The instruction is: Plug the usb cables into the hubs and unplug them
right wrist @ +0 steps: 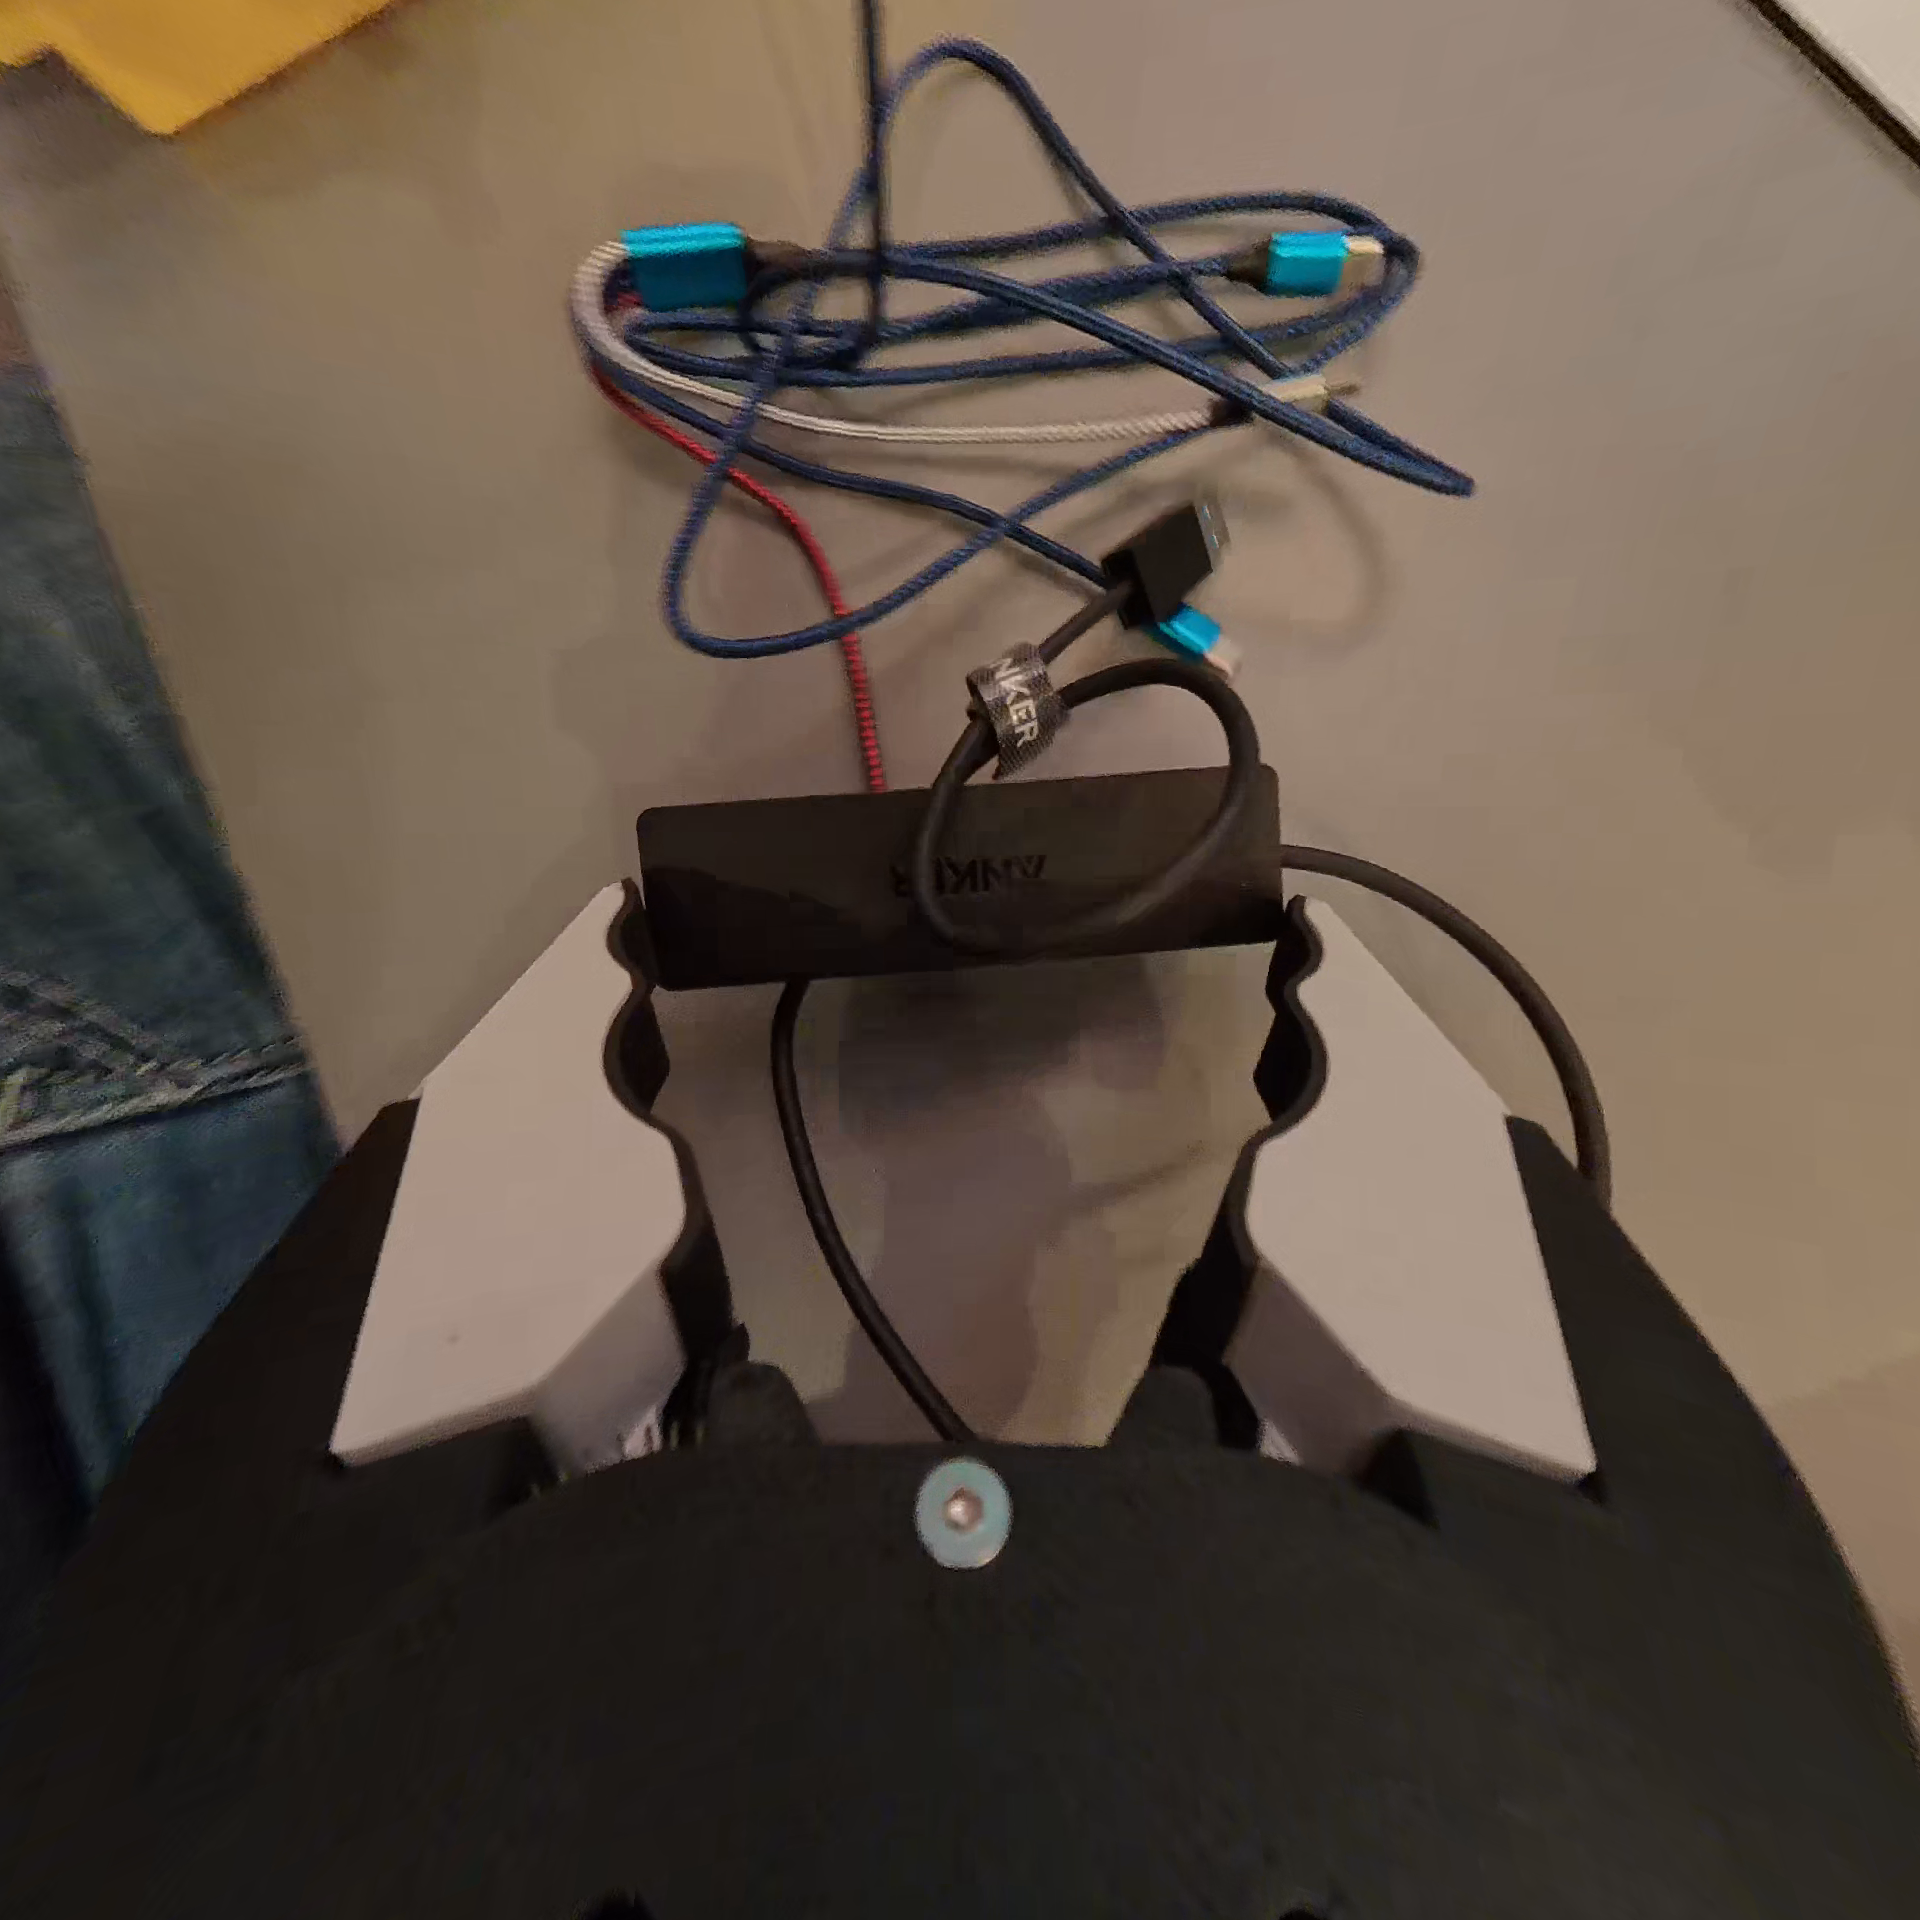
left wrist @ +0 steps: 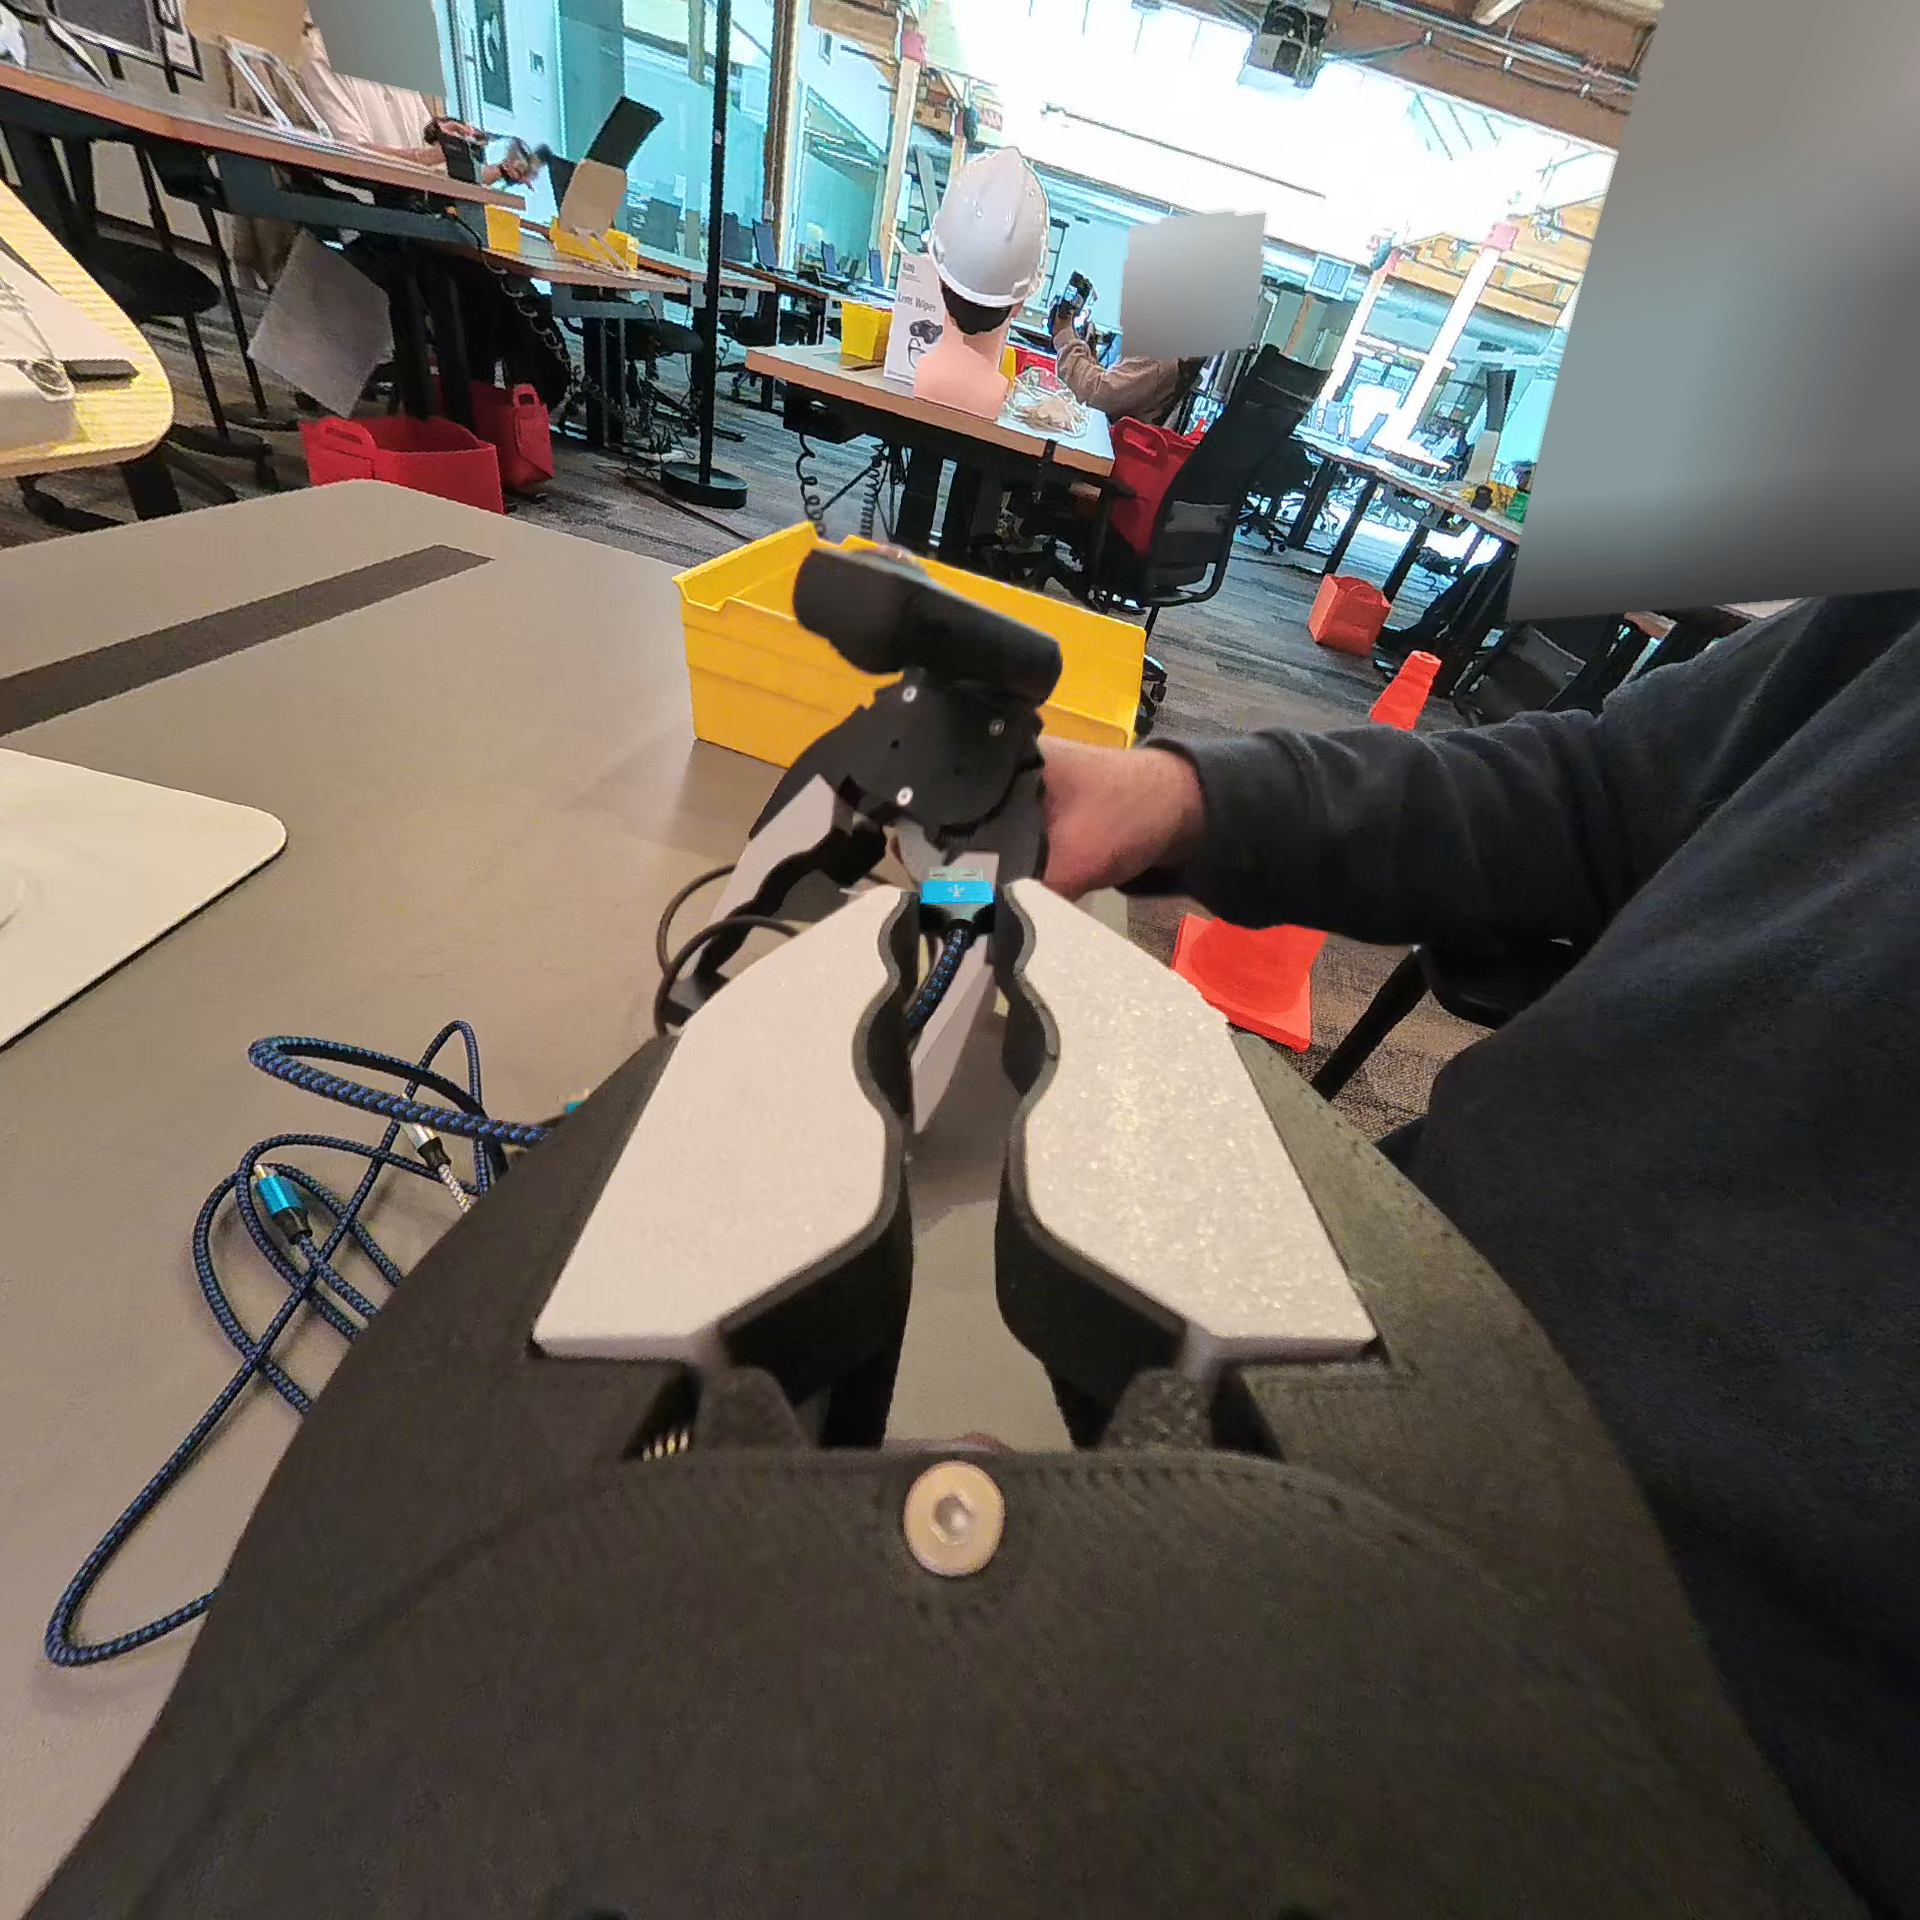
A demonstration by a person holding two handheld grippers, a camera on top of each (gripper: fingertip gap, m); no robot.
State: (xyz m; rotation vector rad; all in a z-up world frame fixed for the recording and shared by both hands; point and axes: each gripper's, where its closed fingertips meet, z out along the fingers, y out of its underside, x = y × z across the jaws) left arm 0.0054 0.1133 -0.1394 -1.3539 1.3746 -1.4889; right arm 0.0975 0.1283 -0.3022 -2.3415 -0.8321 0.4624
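hub [right wrist: 956, 894] ports hidden; motion blur

- Left wrist view looks level along its fingers across the grey tabletop [left wrist: 436, 727], close on the other black-and-white gripper [left wrist: 894, 831]; open workshop behind
- Right wrist view looks steeply down, near the tabletop [right wrist: 312, 520]; both share the tangled blue braided cables [left wrist: 312, 1226] [right wrist: 987, 343]

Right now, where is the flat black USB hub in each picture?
Left wrist view: I can't make out the hub; the right tool faces the camera, and only a black cable loop shows beside it.
Right wrist view: the black USB hub sits in the middle, clamped crosswise between the right tool's tips.
Shared landmark: the tangle of blue braided cables on the grey table.
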